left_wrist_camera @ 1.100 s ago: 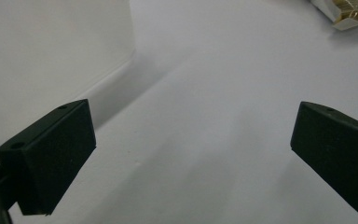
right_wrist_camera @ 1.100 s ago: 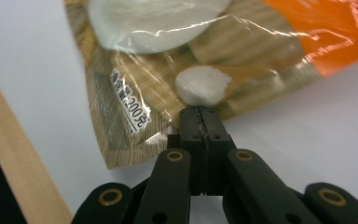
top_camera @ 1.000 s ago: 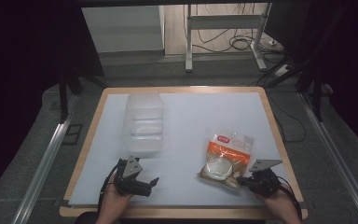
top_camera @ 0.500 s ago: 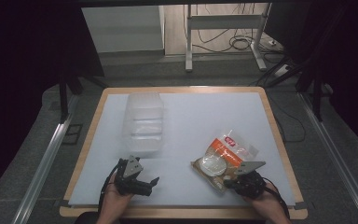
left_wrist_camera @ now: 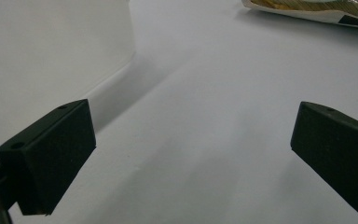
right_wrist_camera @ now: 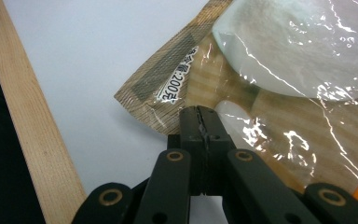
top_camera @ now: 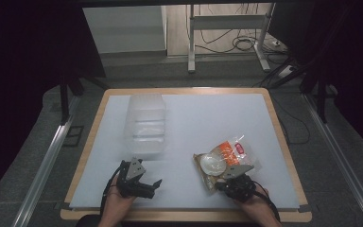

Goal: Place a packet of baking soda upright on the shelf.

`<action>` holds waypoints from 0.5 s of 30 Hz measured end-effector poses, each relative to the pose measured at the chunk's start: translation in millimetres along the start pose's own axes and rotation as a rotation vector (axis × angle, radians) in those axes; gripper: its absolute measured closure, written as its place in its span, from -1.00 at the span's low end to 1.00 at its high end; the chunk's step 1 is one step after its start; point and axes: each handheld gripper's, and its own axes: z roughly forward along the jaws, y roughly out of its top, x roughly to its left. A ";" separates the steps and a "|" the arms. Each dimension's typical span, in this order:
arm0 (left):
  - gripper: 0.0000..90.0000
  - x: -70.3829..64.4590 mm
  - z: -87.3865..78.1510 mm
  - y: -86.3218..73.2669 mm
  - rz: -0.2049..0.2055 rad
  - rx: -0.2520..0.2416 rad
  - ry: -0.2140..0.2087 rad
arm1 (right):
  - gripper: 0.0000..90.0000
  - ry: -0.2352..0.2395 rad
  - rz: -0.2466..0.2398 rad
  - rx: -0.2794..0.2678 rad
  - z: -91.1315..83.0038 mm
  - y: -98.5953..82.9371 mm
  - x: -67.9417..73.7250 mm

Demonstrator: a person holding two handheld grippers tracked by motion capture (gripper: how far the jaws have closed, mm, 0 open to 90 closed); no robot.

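- A white-topped table [top_camera: 194, 118] with a wooden rim, seen from above; places below are given relative to the clear plastic container [top_camera: 145, 124] standing toward the table's far left part.
- A snack bag [top_camera: 224, 161], clear-fronted with orange and tan print, lies on the table well to the right of the container and nearer the person.
- The right gripper [right_wrist_camera: 199, 122] has its jaws pressed together, pinching the bag's near edge beside a printed label.
- The left gripper [top_camera: 144, 182] rests just in front of the container, jaws spread wide with nothing between them.
- Judgement: the bag appears bound for the container. To do this well, keep the pinch firm on the crimped edge, lift so the bag hangs free, and carry it leftward over the open top before releasing.
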 end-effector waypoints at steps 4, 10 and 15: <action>-1.00 0.7 -1.7 -0.9 -0.004 -0.003 -0.005 | 0.96 -0.022 -0.020 0.004 -1.8 1.2 2.9; -1.00 0.7 -3.6 -1.4 -0.008 -0.013 -0.005 | 0.85 -0.050 -0.040 -0.020 -10.3 5.8 5.6; -1.00 -0.1 -4.3 -1.3 -0.004 -0.011 -0.001 | 0.74 -0.061 -0.020 -0.031 -16.1 7.0 0.6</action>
